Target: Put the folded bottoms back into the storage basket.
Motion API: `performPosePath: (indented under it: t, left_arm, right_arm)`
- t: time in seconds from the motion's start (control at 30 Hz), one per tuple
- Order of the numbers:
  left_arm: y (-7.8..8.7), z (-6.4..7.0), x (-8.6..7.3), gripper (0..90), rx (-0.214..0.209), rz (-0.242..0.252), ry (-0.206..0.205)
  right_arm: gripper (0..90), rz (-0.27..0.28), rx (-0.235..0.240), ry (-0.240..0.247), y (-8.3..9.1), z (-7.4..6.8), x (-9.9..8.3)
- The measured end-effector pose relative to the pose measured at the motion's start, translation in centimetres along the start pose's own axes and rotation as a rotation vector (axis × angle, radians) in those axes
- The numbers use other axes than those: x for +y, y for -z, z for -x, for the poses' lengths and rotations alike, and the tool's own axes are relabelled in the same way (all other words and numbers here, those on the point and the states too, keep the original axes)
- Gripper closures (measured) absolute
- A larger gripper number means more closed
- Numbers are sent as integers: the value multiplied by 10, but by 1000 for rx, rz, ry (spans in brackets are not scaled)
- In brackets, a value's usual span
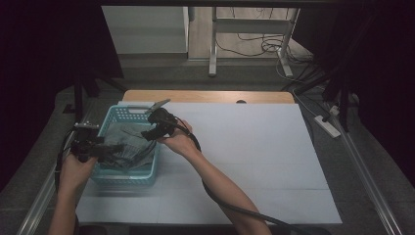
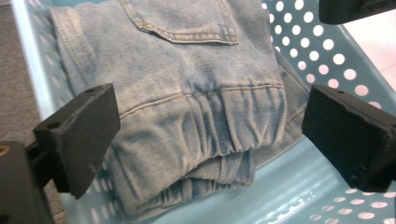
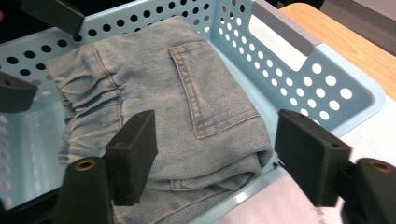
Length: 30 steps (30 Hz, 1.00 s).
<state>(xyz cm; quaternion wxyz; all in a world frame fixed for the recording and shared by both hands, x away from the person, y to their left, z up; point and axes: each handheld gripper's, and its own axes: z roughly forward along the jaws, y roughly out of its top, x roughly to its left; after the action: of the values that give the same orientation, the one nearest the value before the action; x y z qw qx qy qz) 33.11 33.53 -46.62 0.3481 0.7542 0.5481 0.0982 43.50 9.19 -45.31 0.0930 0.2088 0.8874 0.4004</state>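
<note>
Down inside the basket point(image 3: 327, 88) lie the folded jeans point(image 3: 187, 102), pale blue denim, faded and washed out, with a stitched back pocket facing up and a gathered elastic cuff bunched at one end. They cover most of the basket's floor, pressed close to its perforated turquoise walls.

My left gripper point(image 2: 210, 128) hangs over the cuff end of the jeans, fingers point(image 2: 79, 135) spread wide, one on each side of the fold and not touching the cloth. My right gripper point(image 3: 215, 158) comes in over the basket's opposite rim, fingers point(image 3: 130, 154) also wide apart, poised above the pocket side of the denim. From above, my left hand point(image 1: 73, 169) sits at the basket's outer wall and my right forearm reaches across to its inner edge.

Beneath the basket is a white sheet point(image 1: 254, 156) over the wooden tabletop point(image 1: 210, 96); beyond it, a dim room with cables point(image 1: 264, 46) on the floor.
</note>
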Motion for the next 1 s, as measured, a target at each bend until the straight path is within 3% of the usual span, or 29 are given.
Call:
performPosePath:
  t: [0.37,0.57,0.67,0.87,1.0]
  left_arm:
    - [1,12,-2,0,-106,70,-3]
    - [-1,22,-7,0,-158,67,-10]
    - [-4,29,-8,0,-168,64,-27]
    - [-8,47,-10,0,-182,53,-72]
    - [-8,54,-14,0,-203,64,-73]
  right_arm:
    - [131,12,40,4,10,-6,-1]
    - [71,9,51,17,16,-7,-4]
    - [68,20,61,-6,20,-6,-6]
    - [42,16,57,-8,27,-3,-9]
    - [27,16,58,-12,31,-2,-11]
